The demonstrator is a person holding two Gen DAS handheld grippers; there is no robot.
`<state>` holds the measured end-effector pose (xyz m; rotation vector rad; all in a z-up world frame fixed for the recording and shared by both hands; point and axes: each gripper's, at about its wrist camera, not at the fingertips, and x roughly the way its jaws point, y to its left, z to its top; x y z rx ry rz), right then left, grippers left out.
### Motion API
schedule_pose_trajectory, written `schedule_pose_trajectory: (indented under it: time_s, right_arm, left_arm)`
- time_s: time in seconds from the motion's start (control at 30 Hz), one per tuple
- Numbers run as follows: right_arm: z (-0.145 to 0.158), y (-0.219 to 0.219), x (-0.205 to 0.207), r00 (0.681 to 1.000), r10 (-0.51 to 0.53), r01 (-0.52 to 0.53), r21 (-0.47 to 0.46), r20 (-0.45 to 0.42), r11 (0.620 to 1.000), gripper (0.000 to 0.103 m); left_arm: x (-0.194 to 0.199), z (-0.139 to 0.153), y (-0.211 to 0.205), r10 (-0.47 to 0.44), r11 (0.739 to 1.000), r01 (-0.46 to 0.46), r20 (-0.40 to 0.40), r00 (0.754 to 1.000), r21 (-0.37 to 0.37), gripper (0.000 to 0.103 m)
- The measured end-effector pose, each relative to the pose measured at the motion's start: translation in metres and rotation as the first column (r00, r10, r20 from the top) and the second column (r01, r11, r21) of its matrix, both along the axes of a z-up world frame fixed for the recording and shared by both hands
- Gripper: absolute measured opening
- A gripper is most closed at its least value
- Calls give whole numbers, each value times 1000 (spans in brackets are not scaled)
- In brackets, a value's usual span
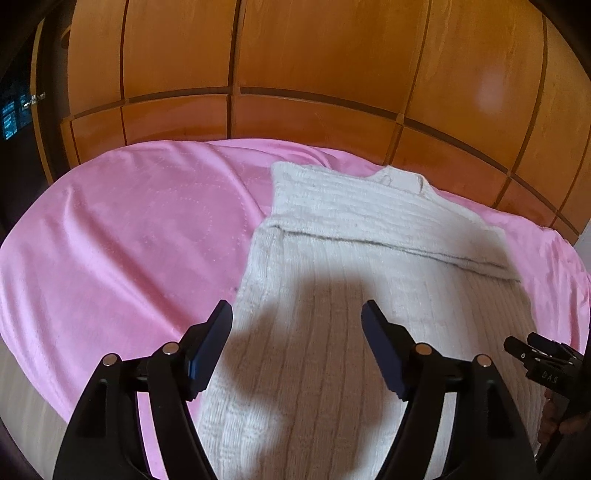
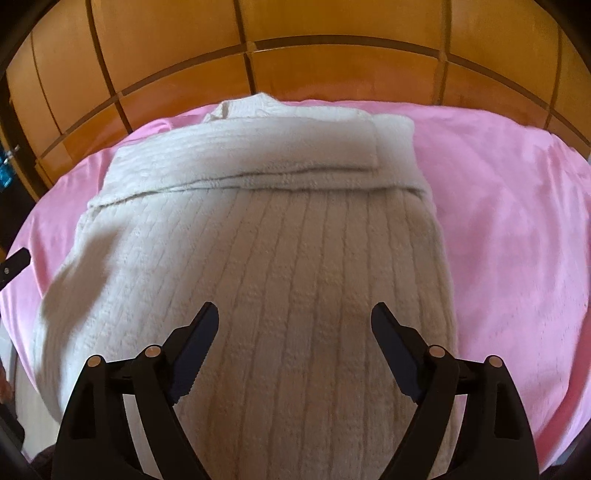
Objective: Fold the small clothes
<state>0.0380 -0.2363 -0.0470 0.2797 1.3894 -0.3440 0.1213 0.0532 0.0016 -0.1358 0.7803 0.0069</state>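
Left hand-held gripper and right hand-held gripper both spread wide, empty, raised above cream ribbed sweater. Sweater directly beneath both, flat on pink bedspread, sleeves folded across far end. Beyond, wooden wardrobe doors.

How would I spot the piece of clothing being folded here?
Find the pink blanket spread below the wooden panelled wall. On it lies a cream ribbed knit sweater, its far part folded into a band across it. It is the only garment, pale against the pink.
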Motion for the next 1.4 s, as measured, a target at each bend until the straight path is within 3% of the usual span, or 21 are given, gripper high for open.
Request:
schedule_pose_trajectory:
  time_s: [0.33, 0.6, 0.73, 0.93, 0.97, 1.07, 1.1, 1.2, 1.27, 1.4]
  right_arm:
    - [12, -18, -22, 998, -71, 71, -1, 0, 998, 84]
    - [27, -45, -55, 990, -141, 139, -46, -23, 989, 84]
    - [28, -54, -79, 984, -165, 164, -20, -62, 986, 84]
    - [35, -48, -115, 981, -167, 177, 90, -101, 980, 83]
    - [37, -46, -119, 983, -153, 165, 118, -104, 979, 82]
    - [39, -35, -125, 987, -106, 128, 187, -120, 974, 59]
    - [39, -32, -124, 988, -91, 115, 206, -121, 972, 45]
    - [37, -17, -117, 992, -8, 41, 258, -128, 965, 27]
    - [40, -14, -112, 993, 13, 19, 269, -118, 963, 13]
    - [54, -20, -98, 999, 4, 10, 299, -48, 954, 10]
  left_arm:
    - [-9, -10, 0, -21, 1000, 21, -29, 999, 8, 75]
    - [-32, -32, 36, -19, 999, 16, -84, 996, -38, 74]
    - [-52, -41, 53, -37, 998, 31, -100, 994, -58, 73]
    - [-77, -59, 62, -99, 991, 81, -162, 982, -110, 56]
    - [-79, -62, 63, -108, 989, 88, -173, 979, -123, 52]
    - [-85, -69, 66, -122, 984, 92, -197, 973, -155, 44]
    - [-87, -71, 66, -125, 982, 92, -202, 971, -167, 33]
    - [-88, -70, 63, -156, 977, 120, -209, 965, -175, 7]
    - [-88, -64, 60, -178, 974, 144, -198, 964, -175, 6]
    - [-82, -43, 63, -224, 951, 185, -140, 964, -249, 5]
